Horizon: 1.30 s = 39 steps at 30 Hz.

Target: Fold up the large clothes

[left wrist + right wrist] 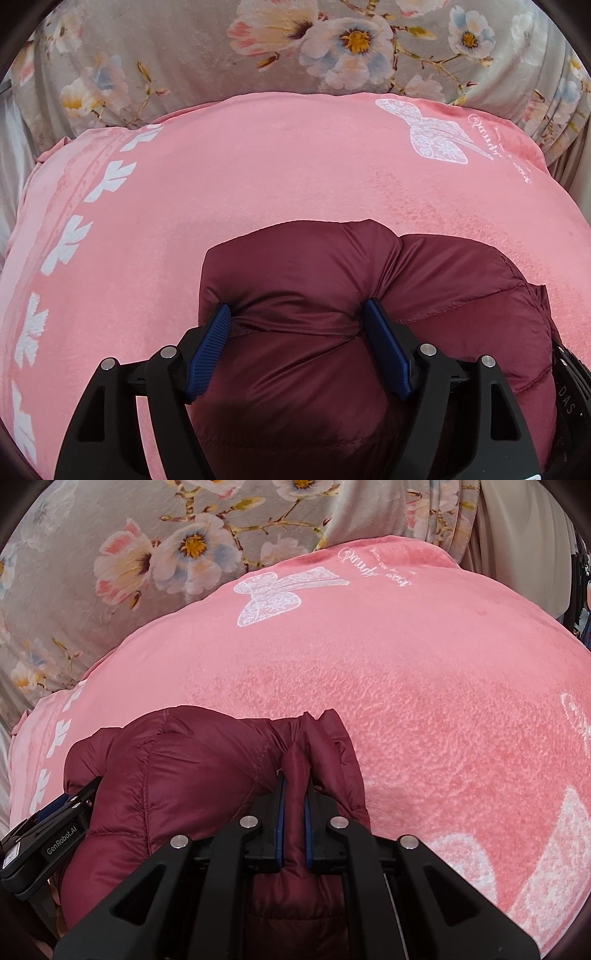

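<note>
A dark red puffer jacket (295, 280) lies bunched on a pink blanket (258, 166). My left gripper (298, 313) has its blue-padded jaws wide apart around a thick puffy fold of the jacket, pressing into both sides of it. In the right wrist view my right gripper (294, 786) is shut on a narrow ridge of the jacket (184, 775). The left gripper's body (55, 823) shows at the jacket's left side. The blanket (424, 701) spreads ahead of it.
The pink blanket has white leaf prints (66, 240) along its left border and a white butterfly print (432, 133). Behind it lies a grey floral sheet (221, 48), which also shows in the right wrist view (129, 554). Pale curtains (517, 535) hang at the far right.
</note>
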Tool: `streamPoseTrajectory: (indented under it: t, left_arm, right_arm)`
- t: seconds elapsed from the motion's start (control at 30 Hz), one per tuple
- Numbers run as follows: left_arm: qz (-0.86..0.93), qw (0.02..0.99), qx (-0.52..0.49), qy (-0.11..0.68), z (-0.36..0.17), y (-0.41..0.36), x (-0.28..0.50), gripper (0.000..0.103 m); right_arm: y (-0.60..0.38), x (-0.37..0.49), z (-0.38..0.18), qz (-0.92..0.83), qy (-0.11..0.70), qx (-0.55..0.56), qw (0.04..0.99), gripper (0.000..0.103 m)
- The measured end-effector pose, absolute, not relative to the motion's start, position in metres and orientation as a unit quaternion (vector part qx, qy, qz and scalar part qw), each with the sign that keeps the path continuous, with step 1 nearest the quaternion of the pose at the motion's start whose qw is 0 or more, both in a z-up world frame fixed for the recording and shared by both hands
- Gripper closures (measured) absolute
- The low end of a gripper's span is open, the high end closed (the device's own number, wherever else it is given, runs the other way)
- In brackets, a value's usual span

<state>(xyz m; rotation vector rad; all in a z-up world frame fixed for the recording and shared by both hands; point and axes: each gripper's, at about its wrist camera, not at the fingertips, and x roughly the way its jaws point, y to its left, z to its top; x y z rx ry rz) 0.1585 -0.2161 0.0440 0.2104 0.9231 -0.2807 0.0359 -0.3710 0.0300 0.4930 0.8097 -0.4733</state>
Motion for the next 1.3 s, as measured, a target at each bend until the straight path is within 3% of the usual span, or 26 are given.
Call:
streamPoseTrajectory:
  t: [0.9, 0.97, 1.07, 1.13, 1.3]
  left_arm:
    - [-0.119, 0.89, 0.116, 0.424, 0.04, -0.22, 0.154, 0.029]
    - [-0.119, 0.888, 0.106, 0.432, 0.041, -0.215, 0.155, 0.024]
    - [-0.14, 0.875, 0.078, 0.457, 0.05, -0.194, 0.149, 0.021]
    - [-0.15, 0.869, 0.057, 0.468, 0.058, -0.178, 0.141, 0.018]
    - [-0.175, 0.852, 0.018, 0.493, 0.073, -0.15, 0.114, 0.017]
  right_arm:
    - [-0.375, 0.035, 0.029, -0.217, 0.375, 0.252, 0.865, 0.097]
    - [-0.382, 0.03, 0.03, -0.202, 0.366, 0.275, 0.865, 0.096]
    - [-0.385, 0.009, 0.042, -0.196, 0.36, 0.288, 0.865, 0.081]
    - [-0.38, -0.017, 0.056, -0.213, 0.349, 0.278, 0.869, 0.039]
    - [-0.364, -0.06, 0.064, -0.178, 0.371, 0.277, 0.868, 0.037]
